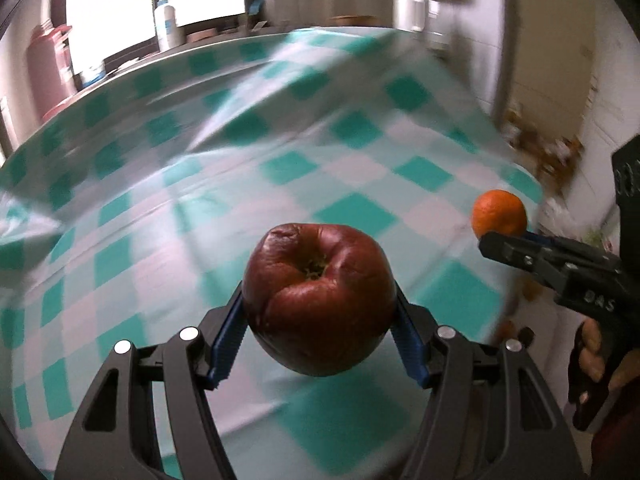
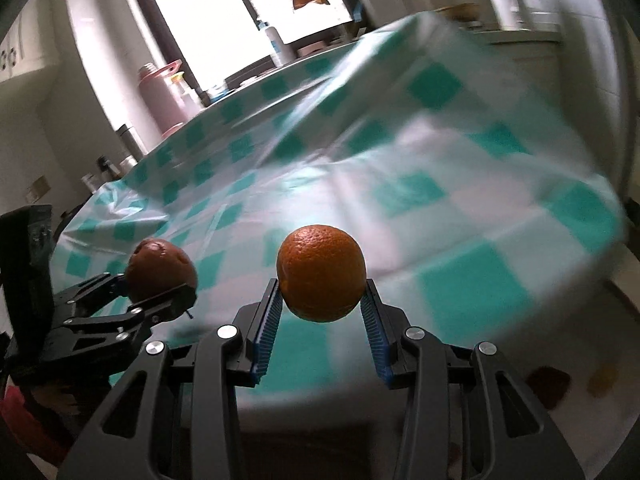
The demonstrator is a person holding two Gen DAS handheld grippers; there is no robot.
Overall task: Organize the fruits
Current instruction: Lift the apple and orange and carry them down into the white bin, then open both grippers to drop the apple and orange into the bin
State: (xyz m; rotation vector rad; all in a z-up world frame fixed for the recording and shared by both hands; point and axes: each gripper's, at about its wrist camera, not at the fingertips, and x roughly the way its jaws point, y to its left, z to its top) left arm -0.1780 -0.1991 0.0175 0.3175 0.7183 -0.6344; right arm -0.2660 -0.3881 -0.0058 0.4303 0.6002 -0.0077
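Note:
A dark red, wrinkled apple (image 1: 320, 300) hangs above the checked tablecloth (image 1: 280, 152), gripped between the blue pads of my left gripper (image 1: 320, 312). An orange (image 2: 321, 274) is clamped between the blue pads of my right gripper (image 2: 322, 300), also off the table. In the left wrist view the orange (image 1: 499, 213) and the right gripper (image 1: 504, 240) show at the right edge, with a hand (image 1: 592, 356) on its handle. In the right wrist view the apple (image 2: 160, 272) and left gripper (image 2: 156, 292) sit at the left. Both views are motion-blurred.
The table (image 2: 440, 184) wears a teal and white checked plastic cloth with folds. Beyond its far edge stand a pink flask (image 2: 164, 92), a white bottle (image 1: 166, 20) and a window. A white canister (image 1: 408, 12) stands at the back right. The floor (image 2: 560, 384) shows beyond the table's right edge.

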